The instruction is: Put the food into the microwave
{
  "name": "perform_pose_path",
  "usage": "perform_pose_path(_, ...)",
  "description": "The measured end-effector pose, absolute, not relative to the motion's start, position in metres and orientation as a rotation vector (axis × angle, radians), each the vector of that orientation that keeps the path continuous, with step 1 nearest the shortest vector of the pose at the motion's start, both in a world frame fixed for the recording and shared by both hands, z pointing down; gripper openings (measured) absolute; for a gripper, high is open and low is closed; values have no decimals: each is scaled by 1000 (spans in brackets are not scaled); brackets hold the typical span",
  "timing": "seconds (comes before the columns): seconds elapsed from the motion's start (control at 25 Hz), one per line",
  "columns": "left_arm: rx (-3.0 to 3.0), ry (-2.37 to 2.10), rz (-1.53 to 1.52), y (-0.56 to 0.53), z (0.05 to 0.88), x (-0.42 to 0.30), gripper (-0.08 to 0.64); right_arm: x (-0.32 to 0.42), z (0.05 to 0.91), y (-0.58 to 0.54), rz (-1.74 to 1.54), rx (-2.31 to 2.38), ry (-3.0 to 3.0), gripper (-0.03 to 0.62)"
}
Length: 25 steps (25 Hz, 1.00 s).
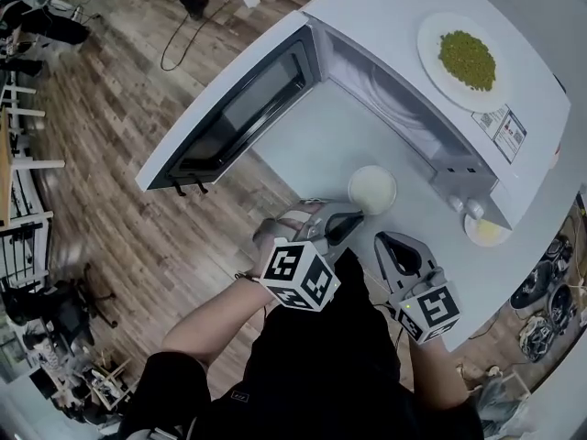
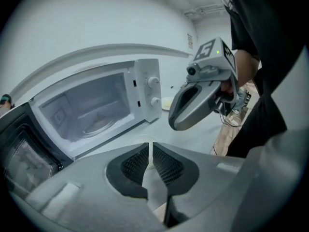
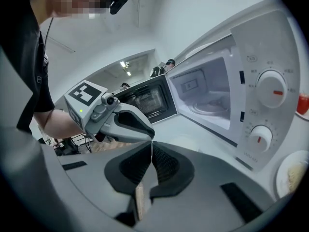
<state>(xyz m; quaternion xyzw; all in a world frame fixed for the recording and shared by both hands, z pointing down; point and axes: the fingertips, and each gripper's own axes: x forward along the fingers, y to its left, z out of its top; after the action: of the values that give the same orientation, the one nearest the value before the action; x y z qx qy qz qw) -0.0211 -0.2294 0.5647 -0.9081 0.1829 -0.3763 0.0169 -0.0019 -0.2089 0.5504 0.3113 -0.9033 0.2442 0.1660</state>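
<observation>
The white counter (image 1: 307, 145) carries a white microwave oven (image 1: 394, 12) whose dark-windowed door (image 1: 238, 108) stands swung fully open. The cavity looks bare apart from its glass turntable (image 3: 210, 108).

On the oven's roof sits a wide white plate (image 1: 429, 35) heaped with green peas (image 1: 468, 60). That is the clearest candidate for the food, and it is outside the oven. A small round white bowl (image 1: 354, 181) stands on the counter just in front of the open cavity. A little white plate (image 1: 470, 227) with something pale yellow lies by the oven's control side.

The left tongs (image 1: 344, 223) hover just beside the bowl, pinched together with nothing between them. The right tongs (image 1: 396, 250) hang near them, a little nearer the person, also pinched together and empty.

The door-opening step looks finished, and the step in hand seems to be the approach to a dish. I cannot tell whether the bowl or the plate of peas comes first.

Next, the tongs must spread, close on a rim, and carry the dish level through the doorway onto the turntable. The peas would roll off if their plate tipped.
</observation>
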Motion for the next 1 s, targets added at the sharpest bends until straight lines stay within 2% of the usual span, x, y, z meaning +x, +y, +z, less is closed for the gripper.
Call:
perform_pose_path(0.24,-2656,383,-1283,-227,587,-10,25,8,557,-215,726,929,-2559,17)
perform_pose_path(0.4,-2533,259,-1372,-226,606,-6,117,12,564,-215,766,960,-2545,17)
perform_pose_path(1.0,-2327,72,-1455,-225,648,8,121,27,573,-218,826,1039,-2521,17)
